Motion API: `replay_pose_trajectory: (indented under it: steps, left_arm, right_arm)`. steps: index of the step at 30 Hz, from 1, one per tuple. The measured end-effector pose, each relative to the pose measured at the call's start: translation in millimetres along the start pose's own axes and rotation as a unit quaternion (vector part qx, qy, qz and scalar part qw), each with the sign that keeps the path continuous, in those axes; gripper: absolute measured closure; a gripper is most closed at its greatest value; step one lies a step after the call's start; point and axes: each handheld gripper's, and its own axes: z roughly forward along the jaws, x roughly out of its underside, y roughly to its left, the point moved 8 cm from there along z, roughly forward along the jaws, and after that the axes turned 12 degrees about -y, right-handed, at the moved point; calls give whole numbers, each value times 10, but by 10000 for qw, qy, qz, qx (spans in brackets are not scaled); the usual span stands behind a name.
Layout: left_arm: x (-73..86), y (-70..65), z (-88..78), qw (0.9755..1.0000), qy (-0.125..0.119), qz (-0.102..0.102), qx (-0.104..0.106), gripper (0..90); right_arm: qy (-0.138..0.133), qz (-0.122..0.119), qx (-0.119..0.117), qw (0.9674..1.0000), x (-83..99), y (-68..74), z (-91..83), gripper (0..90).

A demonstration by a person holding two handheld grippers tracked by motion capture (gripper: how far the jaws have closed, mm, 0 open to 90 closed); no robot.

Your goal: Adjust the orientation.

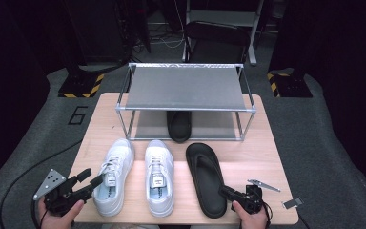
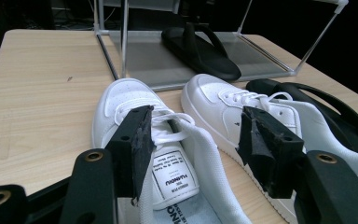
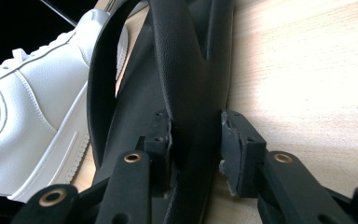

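Reaching from the near left corner of the light wooden table [image 1: 95, 124], the left gripper [image 1: 91, 179] is standing wide open around the heel opening of the left white lace-up sneaker [image 1: 114, 176], one jaw inside the collar, nothing clamped. Its twin, the right white sneaker [image 1: 158, 176], is lying just beside it. Both are pointing their long axis away toward the metal-framed grey shoe rack [image 1: 186, 88], where one black sandal [image 1: 178, 125] is already sitting on the lower shelf. Further right, the right gripper [image 1: 226, 193] is straddling the rim of the black rubber flip-flop sandal [image 1: 206, 176] at its heel, jaws partly closed; pad contact is hard to judge. The right hand is nearer that sandal.
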Motion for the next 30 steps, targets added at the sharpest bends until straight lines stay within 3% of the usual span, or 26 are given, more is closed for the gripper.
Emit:
replay_pose_trajectory:
  steps: [7, 18, 25, 26, 30]
  left_arm:
    - [14, 1, -3, 10000, 27, 21, 16, 440]
    - [2, 31, -22, 10000, -3, 6, -3, 440]
    - [9, 32, -16, 10000, -13, -5, -25, 440]
    - [10, 34, -15, 10000, -13, -7, -27, 440]
    - [11, 34, -13, 10000, 4, 5, -16, 440]
  right_arm:
    - [-96, 37, -14, 9999, -33, -12, -21, 654]
    - [-189, 449, -10, 9988, -94, -66, -91, 653]
    - [-321, 374, 80, 9987, -126, -68, -108, 652]
    - [-439, 254, 0, 9987, -142, -74, -103, 652]
    - [-526, 303, 82, 9981, -163, -47, -127, 653]
